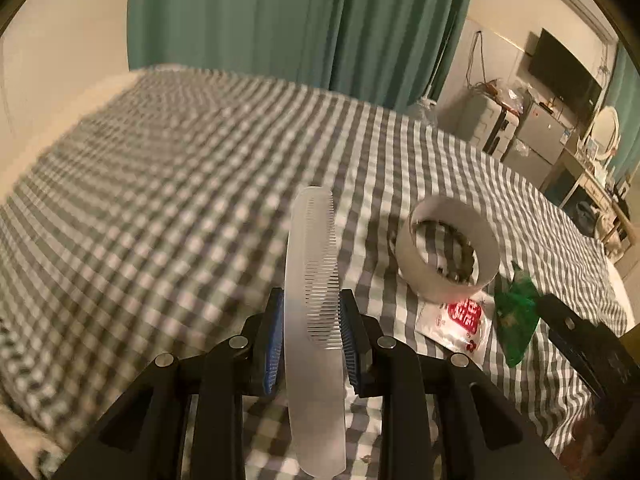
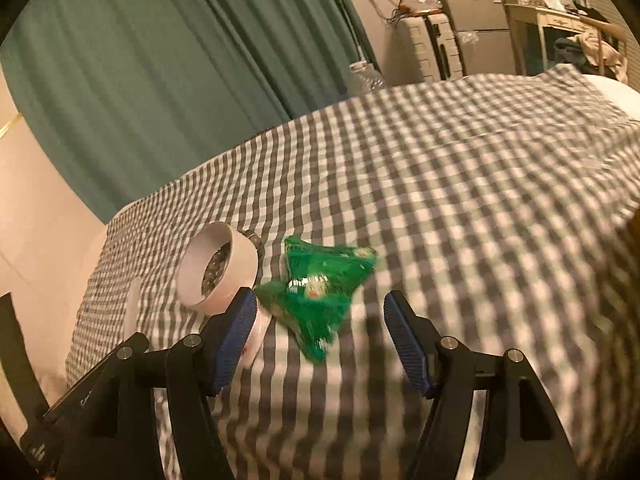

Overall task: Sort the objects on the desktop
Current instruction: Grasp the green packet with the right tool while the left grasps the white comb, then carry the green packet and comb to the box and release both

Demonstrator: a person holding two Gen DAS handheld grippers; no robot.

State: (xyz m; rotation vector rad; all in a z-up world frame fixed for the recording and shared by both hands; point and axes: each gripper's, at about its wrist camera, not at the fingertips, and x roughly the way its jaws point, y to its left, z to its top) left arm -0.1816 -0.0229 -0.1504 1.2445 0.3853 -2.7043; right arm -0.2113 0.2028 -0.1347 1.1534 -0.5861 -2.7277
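Note:
My left gripper (image 1: pixel 311 336) is shut on a translucent white comb (image 1: pixel 314 280) and holds it upright above the checkered cloth (image 1: pixel 160 168). To its right lie a white tape roll (image 1: pixel 446 252), a white packet with red print (image 1: pixel 460 318) and a green snack bag (image 1: pixel 516 312). My right gripper (image 2: pixel 320 320) is open, its blue pads either side of the green snack bag (image 2: pixel 320 284), just above it. The tape roll (image 2: pixel 218 268) stands left of the bag, with beads inside it. The comb shows faintly at far left in the right wrist view (image 2: pixel 132 308).
The cloth covers a bed-like surface (image 2: pixel 480 200). Green curtains (image 1: pixel 300 20) hang behind. Suitcases and a small fridge (image 2: pixel 476 28) stand at the back right with a desk. A black object (image 1: pixel 588 340) lies at the right edge of the cloth.

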